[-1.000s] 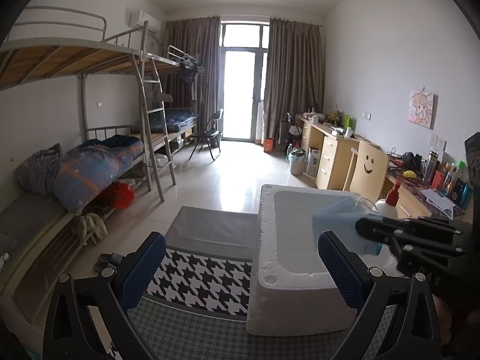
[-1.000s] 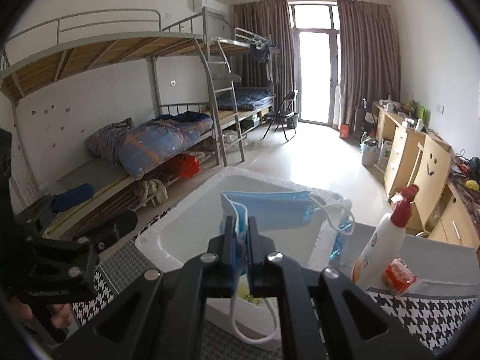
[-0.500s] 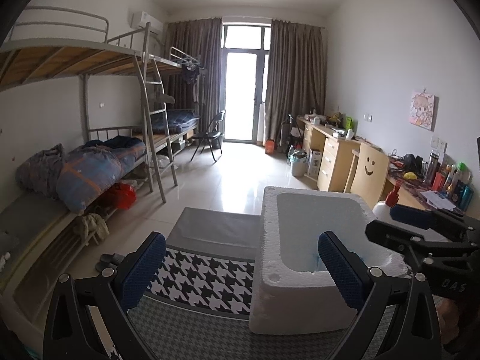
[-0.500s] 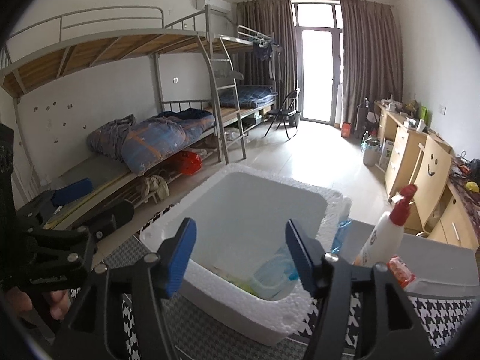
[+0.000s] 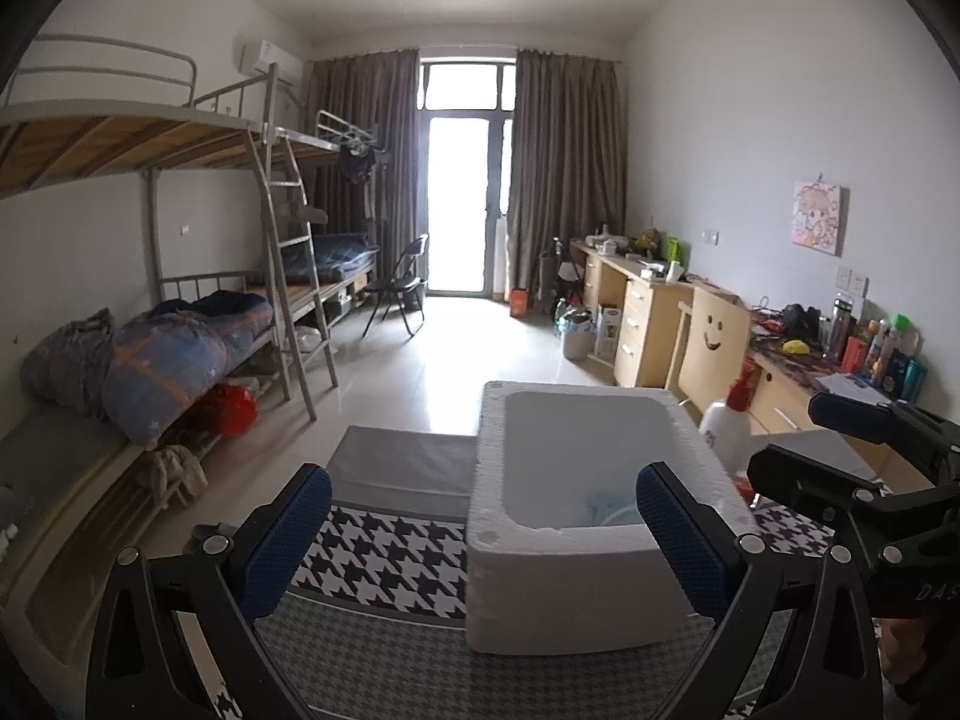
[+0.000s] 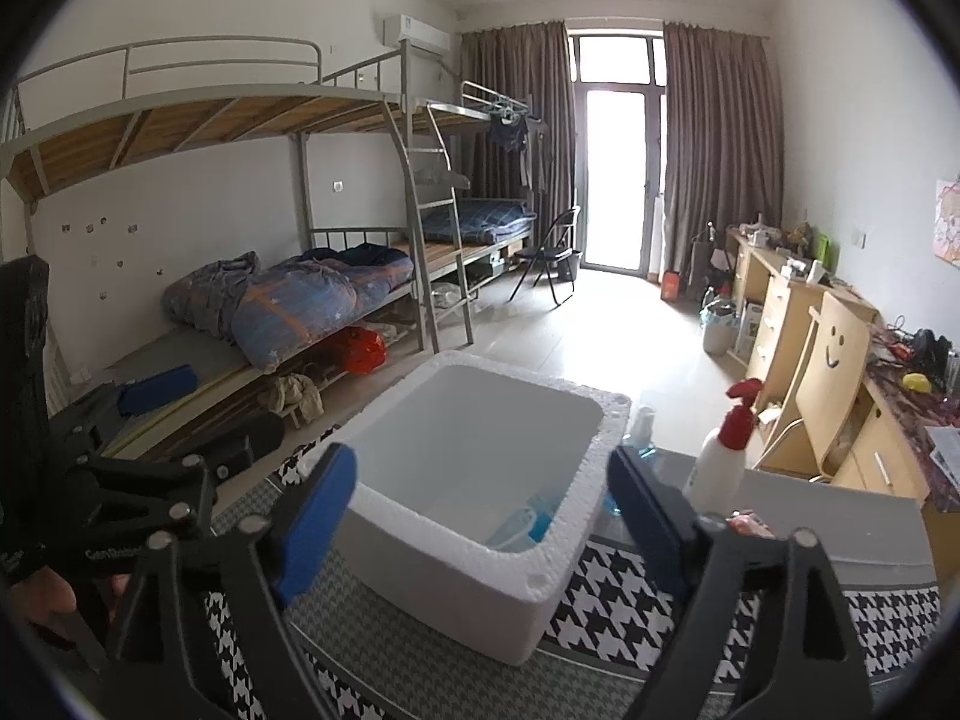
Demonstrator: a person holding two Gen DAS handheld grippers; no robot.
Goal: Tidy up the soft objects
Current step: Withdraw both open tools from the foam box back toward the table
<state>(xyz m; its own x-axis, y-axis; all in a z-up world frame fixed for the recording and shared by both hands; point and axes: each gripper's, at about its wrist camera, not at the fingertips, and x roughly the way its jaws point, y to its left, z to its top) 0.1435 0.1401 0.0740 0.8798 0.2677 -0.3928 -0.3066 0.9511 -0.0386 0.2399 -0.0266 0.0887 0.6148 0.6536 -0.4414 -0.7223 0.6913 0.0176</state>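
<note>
A white foam box (image 5: 600, 588) (image 6: 468, 594) stands on a houndstooth cloth (image 5: 384, 558). A blue face mask (image 6: 528, 525) lies inside the box at its near corner; it also shows in the left wrist view (image 5: 606, 504). My left gripper (image 5: 480, 546) is open and empty, in front of the box. My right gripper (image 6: 480, 522) is open and empty, above the box's near rim. Each gripper shows in the other's view, the right one (image 5: 840, 450) to the right of the box, the left one (image 6: 150, 414) to its left.
A white spray bottle with a red nozzle (image 6: 723, 450) (image 5: 729, 426) stands right of the box on a grey surface (image 6: 840, 516). A small red-pink packet (image 6: 747, 522) lies near it. Bunk beds (image 5: 180, 300) line the left wall, desks (image 5: 648, 312) the right.
My right gripper opened and let go of the blue mask, which dropped into the foam box. The right gripper then drew back and up from the box. The left gripper hardly moved.
</note>
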